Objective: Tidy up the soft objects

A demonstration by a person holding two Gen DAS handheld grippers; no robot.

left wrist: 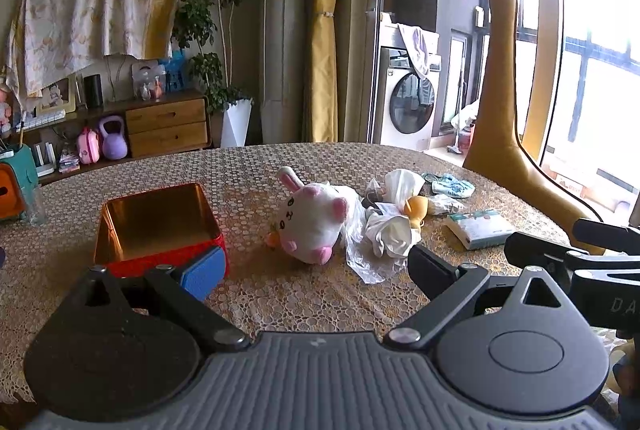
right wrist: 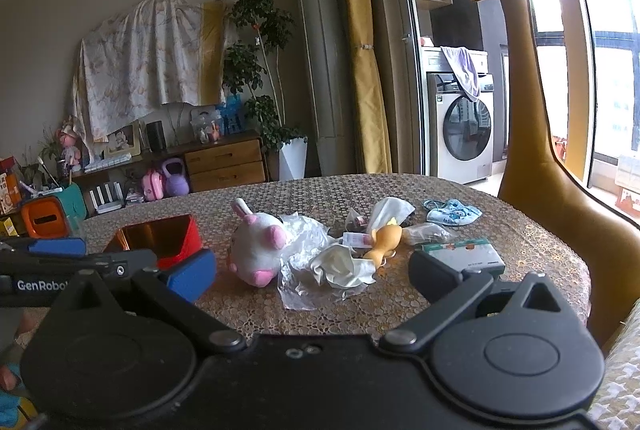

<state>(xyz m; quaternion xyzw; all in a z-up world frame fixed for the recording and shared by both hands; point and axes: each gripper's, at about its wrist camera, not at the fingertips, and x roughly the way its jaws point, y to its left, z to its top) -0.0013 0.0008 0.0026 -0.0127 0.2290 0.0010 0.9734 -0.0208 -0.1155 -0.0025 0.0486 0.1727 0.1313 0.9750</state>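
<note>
Tin [left wrist: 160, 226] first, at the far left: a red box with a gold inside, open-topped, lying just past the blue pad of the left tongs [left wrist: 308, 270] and touching it in that view, though I cannot tell whether they really meet. Ahead of those tongs, slightly right of their midline, lies the plush rabbit [left wrist: 314, 222], white with pink ears and feet, tipped on its side on the table [left wrist: 248, 166]. Its long axis runs from the ear, pointing away and to the left, down to the feet nearer the tongs. Both pairs stand wide open and hold nothing.

From the right tongs [right wrist: 312, 278] the same rabbit [right wrist: 256, 250] lies ahead and left of the midline, so it sits between the two pairs, a little nearer the left one by my reading. Since the tin is also on the left side, the left hand looks the better placed to lift the rabbit and carry it across.

Further right, a crumpled clear plastic bag [right wrist: 304, 262] lies against the rabbit, then a white cloth wad [right wrist: 344, 268] straight ahead of the right tongs, a small orange toy [right wrist: 384, 240] beyond it, and a tissue pack [right wrist: 464, 254] just past the right finger.
</note>
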